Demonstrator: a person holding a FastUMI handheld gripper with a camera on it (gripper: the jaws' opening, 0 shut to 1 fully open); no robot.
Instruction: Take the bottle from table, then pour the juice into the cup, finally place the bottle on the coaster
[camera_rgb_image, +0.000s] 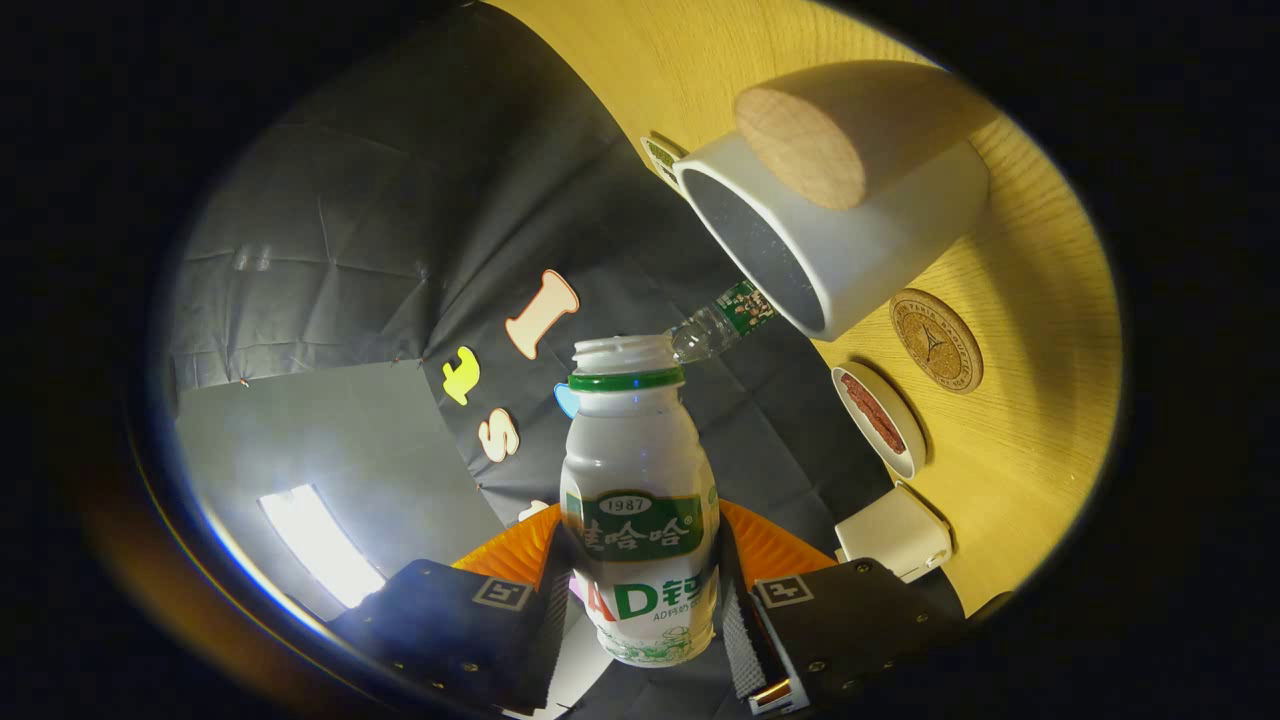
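Yellow wooden counter (1030, 300) tilts across your view. Your fingers (640, 610) are clamped on the open bottle (637, 480), its long axis pointing straight ahead. The cup (850, 220) sits beyond and right of its mouth, the round coaster (936, 340) just beside the cup.

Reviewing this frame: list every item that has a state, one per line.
bottle: uncapped, clamped between the fingers, mouth pointing toward the cup
gripper: shut on the bottle
cup: mouth open, nothing visible inside
coaster: bare, on the table
small dish: holds something reddish-brown
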